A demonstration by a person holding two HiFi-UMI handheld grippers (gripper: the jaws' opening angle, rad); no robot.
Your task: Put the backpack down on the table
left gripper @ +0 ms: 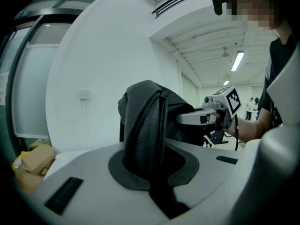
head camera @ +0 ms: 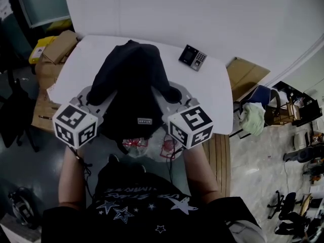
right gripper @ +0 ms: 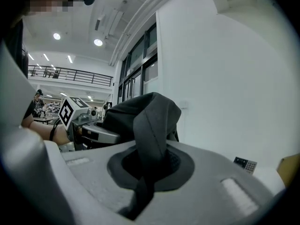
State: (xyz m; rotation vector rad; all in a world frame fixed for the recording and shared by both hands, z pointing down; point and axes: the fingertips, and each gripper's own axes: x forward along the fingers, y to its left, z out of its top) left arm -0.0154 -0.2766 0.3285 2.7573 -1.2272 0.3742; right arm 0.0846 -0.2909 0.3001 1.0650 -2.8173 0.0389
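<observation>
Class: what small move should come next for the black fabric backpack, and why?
Probably ease the black fabric backpack forward and down: left gripper and right gripper clamp its straps, and its base overhangs the near edge of the white table.

Hardly any writing can be read. Between the left tongs point(head camera: 97, 96) and the right tongs point(head camera: 174, 94), the black backpack point(head camera: 132, 75) carries a small label point(head camera: 144, 121) with pale letters too small to spell out. The left cube point(head camera: 76, 125) and the right cube point(head camera: 190, 127) bear black-and-white square marker patterns, not letters. Behind the tongs, the person's dark shirt point(head camera: 142, 209) shows pale stars and a line of lettering, upside down and illegible. Beyond the right tongs, a keypad device point(head camera: 193, 57) lies on the tabletop point(head camera: 212, 87); its key figures cannot be made out.
</observation>
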